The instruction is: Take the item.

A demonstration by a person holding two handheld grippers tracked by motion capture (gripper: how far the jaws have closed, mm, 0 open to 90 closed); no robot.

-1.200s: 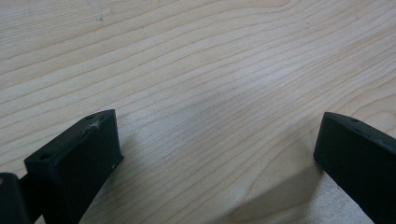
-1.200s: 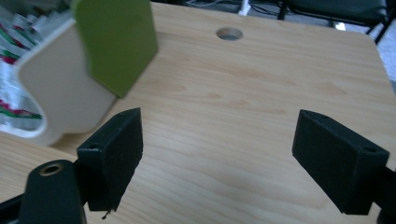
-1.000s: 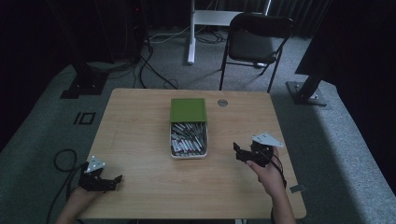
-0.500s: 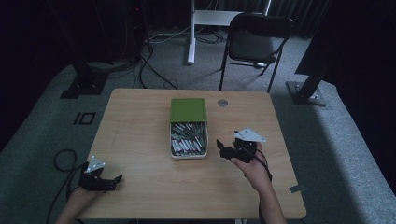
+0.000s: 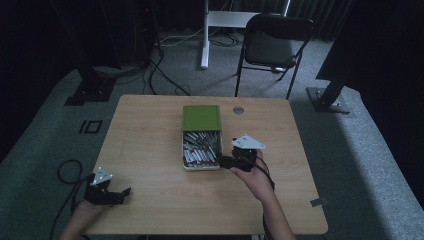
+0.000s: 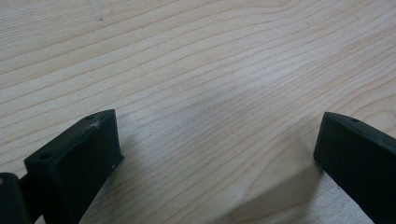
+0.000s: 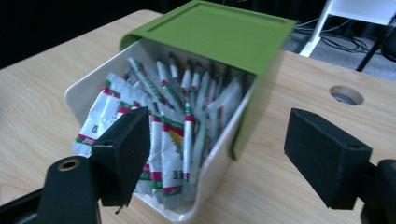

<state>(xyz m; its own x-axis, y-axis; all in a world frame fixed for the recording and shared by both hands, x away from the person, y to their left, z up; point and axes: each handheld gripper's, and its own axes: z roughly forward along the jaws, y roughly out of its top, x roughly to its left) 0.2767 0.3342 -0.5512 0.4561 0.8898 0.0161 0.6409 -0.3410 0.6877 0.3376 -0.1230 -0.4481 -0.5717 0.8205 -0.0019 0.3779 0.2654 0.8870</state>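
The right gripper [image 5: 223, 161] sits just beside the near right corner of the white box [image 5: 201, 167] at the middle of the bench [image 5: 150, 130], held in the person's right hand [image 5: 252, 175]. Its jaws stand apart and have just been closing a little, with nothing pressed between them. In the right gripper view one jaw hangs over the near end of the box [image 7: 205, 191], in front of the sachets [image 7: 163, 126], while the other stands outside the box wall, above the bare wood. The sachets are white with red and green bands and lie packed lengthwise in the box. A green lid [image 5: 201, 118] covers the far half of the box, and the near half lies uncovered. Behind the lid to the right, a round cable hole [image 5: 238, 110] is set into the bench top.

The left gripper [image 5: 122, 192] rests near the front left corner of the bench, well apart from the box, its jaws wide apart over bare wood. A black folding chair [image 5: 272, 45] stands on the floor beyond the bench.
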